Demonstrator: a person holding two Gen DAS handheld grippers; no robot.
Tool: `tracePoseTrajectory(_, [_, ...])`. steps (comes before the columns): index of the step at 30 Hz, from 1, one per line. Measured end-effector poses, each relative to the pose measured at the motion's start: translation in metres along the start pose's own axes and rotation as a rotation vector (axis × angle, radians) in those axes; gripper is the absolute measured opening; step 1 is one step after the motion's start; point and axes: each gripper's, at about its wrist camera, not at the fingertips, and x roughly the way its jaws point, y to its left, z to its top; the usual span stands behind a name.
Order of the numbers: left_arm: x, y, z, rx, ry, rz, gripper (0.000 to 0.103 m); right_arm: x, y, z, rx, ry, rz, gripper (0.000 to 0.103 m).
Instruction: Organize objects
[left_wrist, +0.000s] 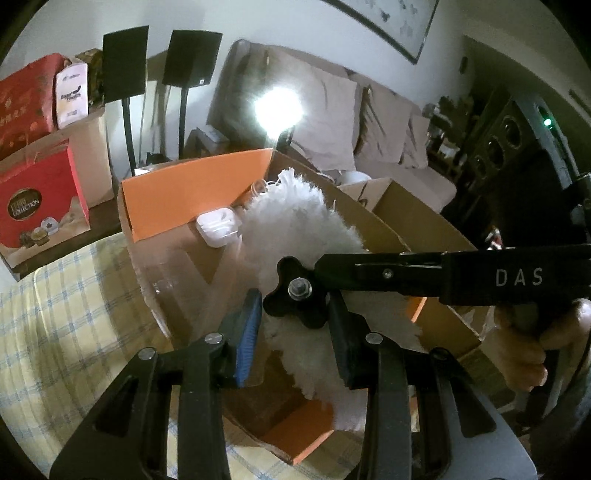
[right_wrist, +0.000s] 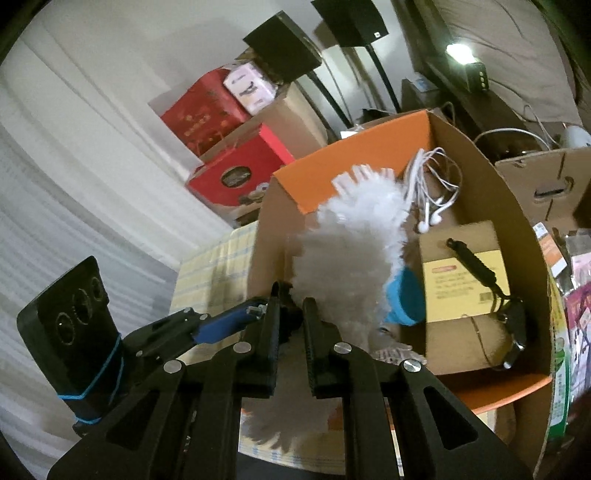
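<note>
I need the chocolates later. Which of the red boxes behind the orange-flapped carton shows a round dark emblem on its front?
The lower red box, nearest the checked cloth. Its front carries a round dark emblem above pictured chocolates; the red box stacked higher shows only a faint pattern.

Dim room — lamp (left_wrist: 276, 110) glare, fisheye warp

Checked cloth (left_wrist: 66, 314) (cardboard box (left_wrist: 199, 192) atop)

Two black handheld grippers, one bare hand in view

Left gripper (left_wrist: 291, 347): black linkage arms, round silver pivot screws, blue ribbed pad on one finger (left_wrist: 245, 347). Right gripper (right_wrist: 290, 332): same black build, silver screws, ribbed black pads; white "DAS" lettering on its body. Hand (left_wrist: 532, 350) on its black grip; no sleeve visible.
</note>
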Motion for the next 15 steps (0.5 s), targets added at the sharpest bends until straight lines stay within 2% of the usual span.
tracePoseTrajectory(2, [0.003,-0.001,0.001,0.010,0.010,0.023,0.045,0.001,-0.002,-0.001,-0.003,-0.003,-0.012,0.011])
tracePoseTrajectory(3, [0.003,0.000,0.002,0.011,0.011,0.038,0.054,0.001,-0.003,-0.002,-0.006,-0.003,-0.019,0.011])
tracePoseTrajectory(7, [-0.006,0.006,0.002,-0.010,-0.004,0.056,0.072,0.002,0.000,-0.003,-0.028,-0.010,-0.044,0.014])
tracePoseTrajectory(9, [-0.015,0.013,0.002,-0.040,-0.021,0.052,0.076,0.000,0.005,-0.004,-0.053,-0.017,-0.056,0.016])
tracePoseTrajectory(11, [-0.024,0.018,0.003,-0.056,-0.031,0.058,0.078,-0.003,0.011,-0.005,-0.081,-0.037,-0.072,0.029])
tracePoseTrajectory(12, [-0.030,0.020,0.003,-0.061,-0.034,0.075,0.080,-0.006,0.015,-0.006,-0.095,-0.050,-0.082,0.032])
tracePoseTrajectory(15, [-0.042,0.025,0.004,-0.073,-0.035,0.102,0.080,-0.011,0.026,-0.007,-0.129,-0.078,-0.104,0.035])
